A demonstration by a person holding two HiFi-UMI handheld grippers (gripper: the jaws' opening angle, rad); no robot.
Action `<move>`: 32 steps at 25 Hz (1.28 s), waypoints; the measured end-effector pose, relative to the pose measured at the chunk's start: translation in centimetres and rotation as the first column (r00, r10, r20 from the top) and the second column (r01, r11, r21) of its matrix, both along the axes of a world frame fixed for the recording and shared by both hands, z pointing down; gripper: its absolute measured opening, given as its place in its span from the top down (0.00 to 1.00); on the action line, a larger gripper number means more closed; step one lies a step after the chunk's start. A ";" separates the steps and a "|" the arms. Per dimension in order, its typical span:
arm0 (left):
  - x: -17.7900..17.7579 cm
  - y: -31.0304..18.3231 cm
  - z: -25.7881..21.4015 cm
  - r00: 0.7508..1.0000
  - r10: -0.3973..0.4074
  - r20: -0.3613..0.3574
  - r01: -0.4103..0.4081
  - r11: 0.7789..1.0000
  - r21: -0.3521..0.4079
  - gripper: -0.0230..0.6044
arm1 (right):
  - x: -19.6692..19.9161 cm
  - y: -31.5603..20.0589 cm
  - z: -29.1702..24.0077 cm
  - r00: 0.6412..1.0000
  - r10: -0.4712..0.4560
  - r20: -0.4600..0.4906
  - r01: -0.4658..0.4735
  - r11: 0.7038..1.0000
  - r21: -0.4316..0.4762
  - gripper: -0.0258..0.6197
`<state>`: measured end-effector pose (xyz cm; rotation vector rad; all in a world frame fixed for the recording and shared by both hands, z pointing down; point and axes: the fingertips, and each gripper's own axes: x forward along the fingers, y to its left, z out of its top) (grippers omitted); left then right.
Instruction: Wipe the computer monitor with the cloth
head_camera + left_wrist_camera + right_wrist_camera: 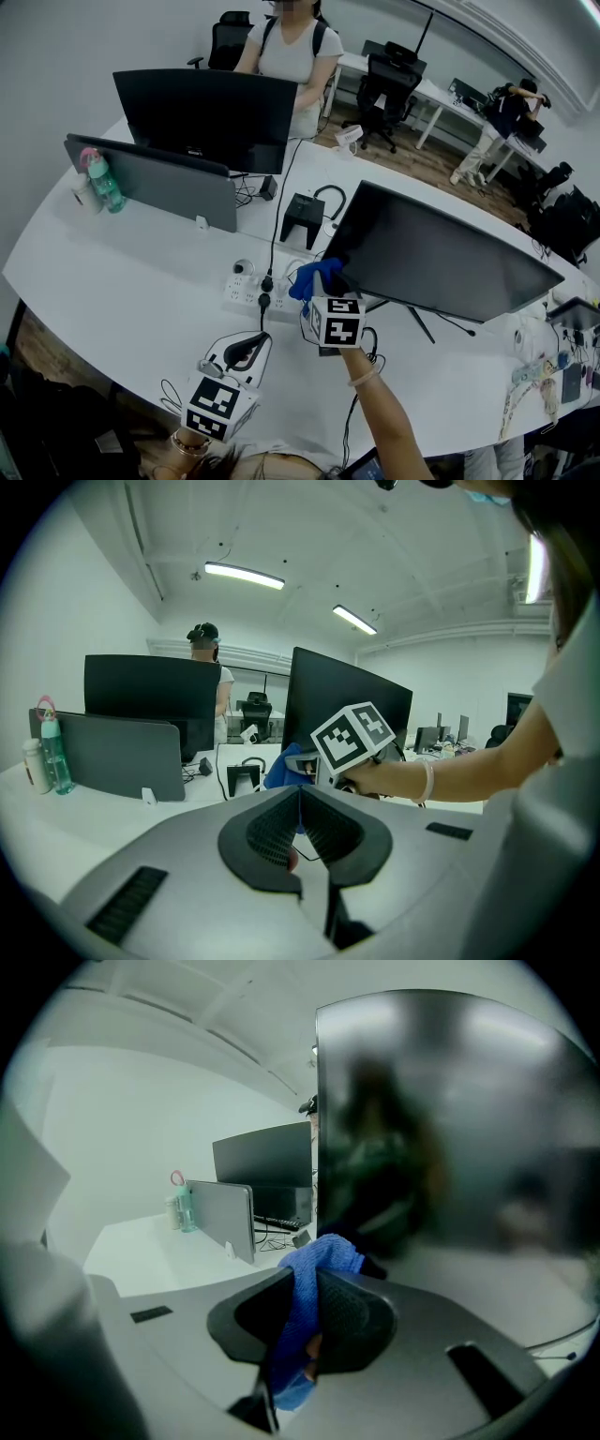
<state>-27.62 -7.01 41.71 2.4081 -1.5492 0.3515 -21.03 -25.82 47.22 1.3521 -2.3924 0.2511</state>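
Left claw (298, 797) closed, empty, right claw (306, 1283) clamping blue cloth (325, 1252) beside monitor (450, 1129)

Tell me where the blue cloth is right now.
In the head view the blue cloth sits near the centre, pinched by the right gripper at the lower left corner of the near monitor, just right of the white power strip.

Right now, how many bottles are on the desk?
2: a green bottle and a white bottle beside it, at the desk's far left end. Others may be hidden.
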 end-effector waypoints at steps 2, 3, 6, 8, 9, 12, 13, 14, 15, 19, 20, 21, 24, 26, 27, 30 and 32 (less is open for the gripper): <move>0.0 0.1 -0.1 1.000 0.004 0.001 -0.004 1.000 0.003 0.94 | 0.1 0.0 -0.4 1.000 0.006 0.003 -0.006 1.000 0.008 0.86; 0.0 0.1 -0.1 1.000 0.007 0.002 -0.007 1.000 0.004 0.94 | 0.2 0.0 -0.6 1.000 0.009 0.003 -0.009 1.000 0.013 0.86; -0.1 0.2 -0.3 1.000 0.017 0.004 -0.017 1.000 0.009 0.94 | 0.3 0.0 -1.0 1.000 0.019 0.005 -0.019 1.000 0.021 0.86; -0.3 0.4 -0.4 1.000 0.020 0.006 -0.020 1.000 0.010 0.94 | 0.4 0.0 -1.2 1.000 0.026 0.006 -0.026 0.999 0.028 0.86; -0.4 0.4 -0.4 1.000 0.019 0.007 -0.019 1.000 0.010 0.94 | 0.4 0.0 -1.4 1.000 0.029 0.007 -0.029 0.999 0.031 0.86; -0.9 0.5 -0.3 1.000 0.014 0.013 -0.014 1.000 0.010 0.94 | 0.5 -0.1 -1.8 0.999 0.038 0.017 -0.039 0.998 0.042 0.86; -1.0 0.4 -0.4 1.000 0.012 0.015 -0.012 1.000 0.011 0.94 | 0.5 -0.2 -2.1 0.999 0.040 0.020 -0.041 0.998 0.047 0.86; -1.1 0.4 -0.4 1.000 0.010 0.016 -0.010 1.000 0.014 0.94 | 0.5 -0.2 -2.3 0.999 0.040 0.023 -0.041 0.998 0.052 0.86; -1.2 0.5 -0.6 1.000 0.008 0.016 -0.008 1.000 0.016 0.94 | 0.4 -0.2 -2.5 0.999 0.039 0.022 -0.040 0.998 0.056 0.86; -1.3 0.5 -0.9 1.000 0.007 0.010 -0.008 1.000 0.024 0.94 | 0.1 -0.5 -3.1 0.999 0.036 0.012 -0.037 0.997 0.068 0.86; -1.2 0.5 -0.9 1.000 0.011 0.009 -0.011 1.000 0.023 0.94 | 0.1 -0.5 -3.2 0.999 0.037 0.011 -0.038 0.997 0.068 0.86; -1.2 0.5 -0.8 1.000 0.013 0.008 -0.013 1.000 0.022 0.94 | 0.1 -0.6 -3.2 0.999 0.039 0.011 -0.040 0.997 0.067 0.86; -1.3 0.6 -0.5 1.000 0.015 0.020 -0.016 1.000 0.018 0.94 | 0.0 -0.6 -3.3 0.999 0.045 0.021 -0.046 0.997 0.065 0.86; -1.4 0.6 -0.3 0.999 0.017 0.033 -0.017 1.000 0.018 0.94 | 0.0 -0.4 -3.4 0.998 0.046 0.034 -0.048 0.997 0.063 0.86; -1.3 0.6 -0.4 0.999 0.019 0.034 -0.019 1.000 0.019 0.94 | 0.0 -0.4 -3.5 0.998 0.046 0.039 -0.048 0.997 0.064 0.86; -1.0 0.5 -0.6 0.999 0.027 0.025 -0.028 0.999 0.026 0.94 | 0.5 -0.5 -4.1 0.998 0.050 0.043 -0.053 0.996 0.069 0.86; -1.0 0.6 -0.8 0.999 0.030 0.025 -0.031 0.999 0.029 0.94 | 0.5 -0.5 -4.3 0.998 0.051 0.045 -0.054 0.996 0.073 0.86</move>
